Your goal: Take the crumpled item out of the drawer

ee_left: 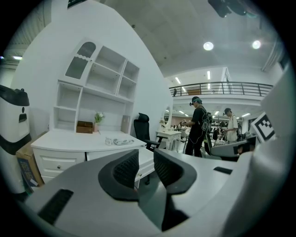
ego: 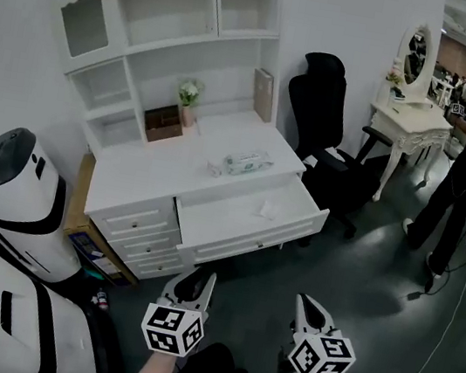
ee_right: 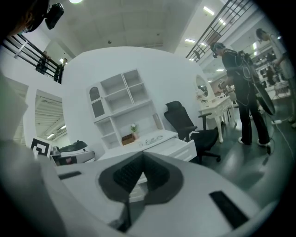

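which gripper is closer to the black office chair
Right. The right gripper is roughly in line with the black office chair, though well short of it; the left gripper sits further left, facing the open drawer.

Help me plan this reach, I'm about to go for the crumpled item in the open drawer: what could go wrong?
1. The crumpled item is white on the white drawer floor, so a grab could easily miss it.
2. The right gripper has its jaws together; only the left gripper stands open, so a right-hand grab may just push it.
3. The black chair stands close to the drawer's right corner and might get bumped.
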Tool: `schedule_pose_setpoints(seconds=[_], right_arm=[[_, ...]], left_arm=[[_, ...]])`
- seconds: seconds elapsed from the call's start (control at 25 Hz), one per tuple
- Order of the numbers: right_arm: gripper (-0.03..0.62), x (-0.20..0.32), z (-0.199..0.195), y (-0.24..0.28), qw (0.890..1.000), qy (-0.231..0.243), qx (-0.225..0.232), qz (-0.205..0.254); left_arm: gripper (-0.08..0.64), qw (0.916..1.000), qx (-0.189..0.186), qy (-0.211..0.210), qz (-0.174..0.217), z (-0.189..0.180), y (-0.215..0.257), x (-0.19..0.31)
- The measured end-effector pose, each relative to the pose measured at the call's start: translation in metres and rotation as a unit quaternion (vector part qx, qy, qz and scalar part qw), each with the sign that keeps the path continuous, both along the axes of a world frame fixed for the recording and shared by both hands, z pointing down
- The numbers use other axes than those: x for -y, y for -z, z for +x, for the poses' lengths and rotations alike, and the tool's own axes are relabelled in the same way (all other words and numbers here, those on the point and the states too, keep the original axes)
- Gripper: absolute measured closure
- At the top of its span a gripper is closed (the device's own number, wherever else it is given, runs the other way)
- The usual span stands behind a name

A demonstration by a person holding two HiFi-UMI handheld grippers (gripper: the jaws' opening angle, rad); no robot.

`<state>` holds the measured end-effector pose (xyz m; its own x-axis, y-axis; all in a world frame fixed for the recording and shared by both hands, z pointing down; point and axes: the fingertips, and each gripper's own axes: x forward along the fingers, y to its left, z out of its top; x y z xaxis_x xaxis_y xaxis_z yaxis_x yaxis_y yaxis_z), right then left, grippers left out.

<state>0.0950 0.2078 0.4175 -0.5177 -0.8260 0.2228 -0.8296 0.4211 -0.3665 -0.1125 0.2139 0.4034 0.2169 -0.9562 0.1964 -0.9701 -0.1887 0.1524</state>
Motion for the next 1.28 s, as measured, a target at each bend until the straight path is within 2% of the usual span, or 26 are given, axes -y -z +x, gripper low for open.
schedule_pose_setpoints(seconds=[0.24, 0.48, 0.84, 1.28], right_arm=[[0.591, 0.012, -0.001, -0.005, 1.000, 0.001, 0.006, -0.008], [0.591, 0.040, -0.003, -0.010, 1.000, -0.007, 0.007, -0.012], [0.591, 0.113, -0.002, -0.015, 0.999, -0.036, 0.003, -0.021], [0.591, 0.211, -0.025, -0.015, 0.998, -0.060, 0.003, -0.036]], left_arm=[[0.455, 0.9999, 0.006, 0.005, -0.007, -0.002, -0.004, 0.011], [0.439, 0.9999, 0.006, 0.004, -0.008, -0.008, -0.007, 0.044], [0.417, 0.9999, 0.008, -0.008, -0.011, -0.017, -0.011, 0.126], [0.403, 0.9991, 0.003, -0.033, -0.027, -0.038, -0.018, 0.235]])
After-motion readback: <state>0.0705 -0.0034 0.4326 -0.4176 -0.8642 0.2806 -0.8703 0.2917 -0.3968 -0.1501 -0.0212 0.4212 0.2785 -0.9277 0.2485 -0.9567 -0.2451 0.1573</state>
